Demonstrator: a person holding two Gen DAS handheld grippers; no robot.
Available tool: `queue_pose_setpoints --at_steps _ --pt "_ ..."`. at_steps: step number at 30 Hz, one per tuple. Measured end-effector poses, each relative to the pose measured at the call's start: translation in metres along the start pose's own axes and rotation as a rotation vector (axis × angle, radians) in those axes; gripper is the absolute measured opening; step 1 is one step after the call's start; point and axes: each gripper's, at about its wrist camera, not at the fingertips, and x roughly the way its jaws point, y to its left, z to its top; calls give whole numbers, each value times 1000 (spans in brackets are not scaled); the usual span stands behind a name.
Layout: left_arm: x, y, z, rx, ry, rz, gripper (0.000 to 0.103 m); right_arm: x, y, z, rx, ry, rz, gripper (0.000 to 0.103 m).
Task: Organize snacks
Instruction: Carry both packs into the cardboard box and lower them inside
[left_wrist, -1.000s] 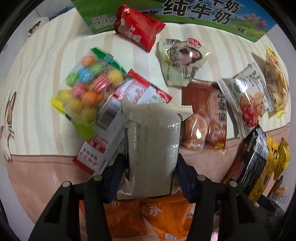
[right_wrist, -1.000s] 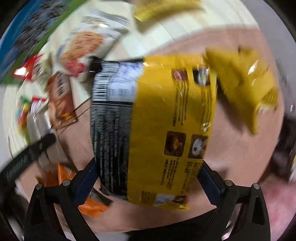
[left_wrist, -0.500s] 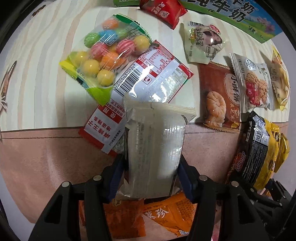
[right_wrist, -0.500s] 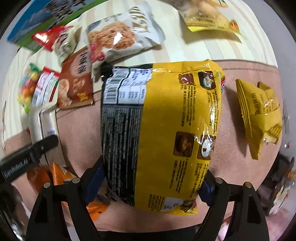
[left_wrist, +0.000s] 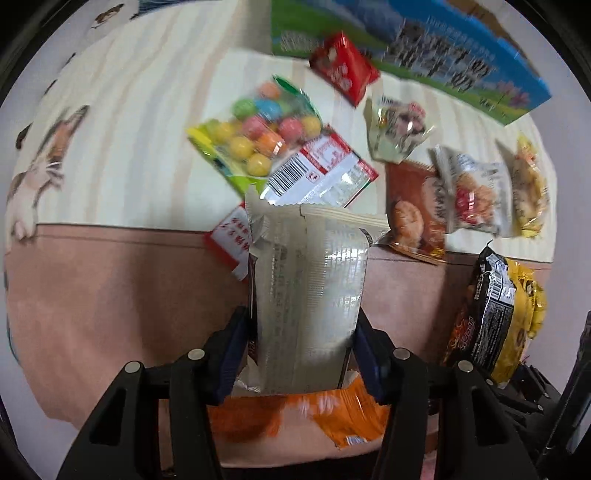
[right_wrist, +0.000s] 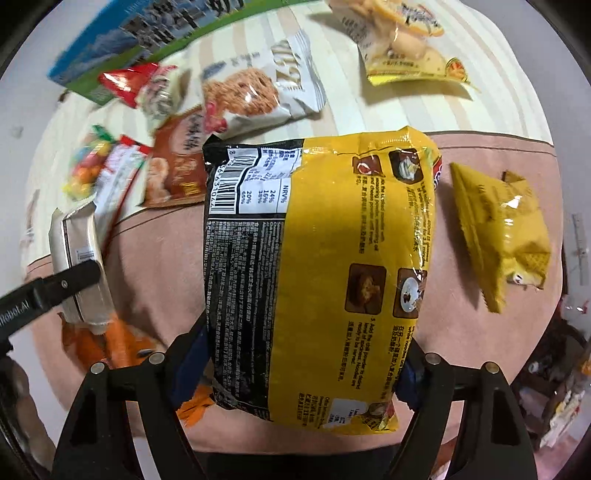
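Both packets lifted, striped cloth (left_wrist: 122, 140) farther

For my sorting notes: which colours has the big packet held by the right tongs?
Yellow and black noodle packet, clearest in the right wrist view.

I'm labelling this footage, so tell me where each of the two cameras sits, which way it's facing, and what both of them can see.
Left wrist: sits on the left gripper, looking down its fingers at the beige packet clamped there; only its black fingers show.
Right wrist: sits on the right gripper, looking down at the yellow-and-black noodle pack between its closing jaws; its own fingers plus a finger of the left gripper show.
Shared: both packs, brown biscuit packet, candy bag, orange packets, blue-green carton.
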Motion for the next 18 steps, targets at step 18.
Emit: queue_pose_setpoints --at_steps 18 --pt "-139 -71 116 16 -212 -107 51 -187 4 99 -164 -197 317 85"
